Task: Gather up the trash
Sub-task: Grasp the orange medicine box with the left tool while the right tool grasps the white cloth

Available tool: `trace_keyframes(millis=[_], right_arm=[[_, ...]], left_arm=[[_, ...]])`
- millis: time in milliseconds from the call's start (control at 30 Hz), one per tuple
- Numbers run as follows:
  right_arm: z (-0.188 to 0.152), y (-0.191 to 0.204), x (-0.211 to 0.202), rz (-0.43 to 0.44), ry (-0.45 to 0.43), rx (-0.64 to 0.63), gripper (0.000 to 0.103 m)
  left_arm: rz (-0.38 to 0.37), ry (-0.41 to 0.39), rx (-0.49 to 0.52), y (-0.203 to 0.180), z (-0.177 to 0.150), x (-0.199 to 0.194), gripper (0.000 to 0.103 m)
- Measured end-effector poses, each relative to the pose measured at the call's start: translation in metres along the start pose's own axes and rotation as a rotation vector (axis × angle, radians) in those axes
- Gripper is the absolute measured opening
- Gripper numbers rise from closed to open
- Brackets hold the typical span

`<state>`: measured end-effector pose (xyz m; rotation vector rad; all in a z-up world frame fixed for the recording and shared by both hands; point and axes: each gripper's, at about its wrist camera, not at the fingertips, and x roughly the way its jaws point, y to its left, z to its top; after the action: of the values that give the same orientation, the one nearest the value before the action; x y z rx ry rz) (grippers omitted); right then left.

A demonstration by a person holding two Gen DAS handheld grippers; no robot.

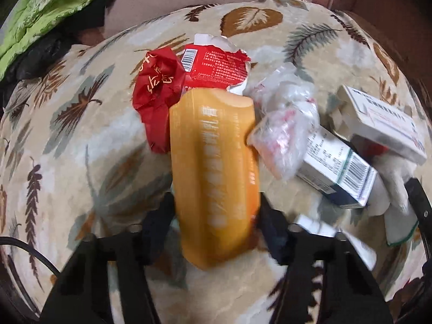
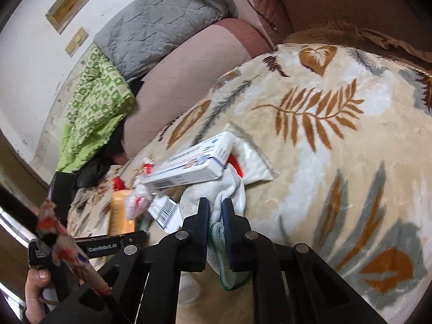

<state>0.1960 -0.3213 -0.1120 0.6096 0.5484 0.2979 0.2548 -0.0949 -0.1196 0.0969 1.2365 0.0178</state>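
A long orange packet (image 1: 216, 167) lies on the leaf-patterned blanket (image 1: 67, 140), and my left gripper (image 1: 214, 210) is shut on its two sides. Beyond it are a crumpled red wrapper (image 1: 155, 94), a torn red packet (image 1: 213, 64), a crumpled clear plastic bag (image 1: 283, 124) and two white boxes (image 1: 337, 167) (image 1: 383, 118). My right gripper (image 2: 216, 202) is shut on a white knit glove with a green hem (image 2: 229, 189). One long white box (image 2: 194, 162) rests on the glove. The orange packet (image 2: 120, 213) also shows at the left of the right wrist view.
A green quilt (image 2: 94, 108) and a grey quilt (image 2: 162, 21) are piled against a pink sofa arm (image 2: 189, 75) behind the blanket. A flat white pouch (image 2: 253, 159) lies under the long box. A hand (image 2: 35, 283) holds the left gripper's handle. The blanket's right side (image 2: 351, 175) is bare.
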Motion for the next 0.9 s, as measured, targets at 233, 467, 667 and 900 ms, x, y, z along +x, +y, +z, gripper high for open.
trace_keyframes(millis=[233,467,667,900], right_arm=[[-0.005,0.001,0.011,0.006,0.016,0.006,0.077],[-0.010,-0.004,0.024,-0.039,0.054,0.016,0.035],[-0.004,0.005,0.001,-0.010,-0.005,0.026,0.019],[0.002,0.041,-0.042,0.027,-0.152,-0.044,0.018]], left_arm=[[-0.180,-0.010,-0.108,0.028,-0.024,-0.044,0.051],[-0.370,-0.070,-0.213,0.054,-0.037,-0.073,0.051],[-0.402,-0.091,-0.214,0.054,-0.034,-0.079,0.051],[-0.420,-0.156,-0.197,0.047,-0.034,-0.092,0.051]])
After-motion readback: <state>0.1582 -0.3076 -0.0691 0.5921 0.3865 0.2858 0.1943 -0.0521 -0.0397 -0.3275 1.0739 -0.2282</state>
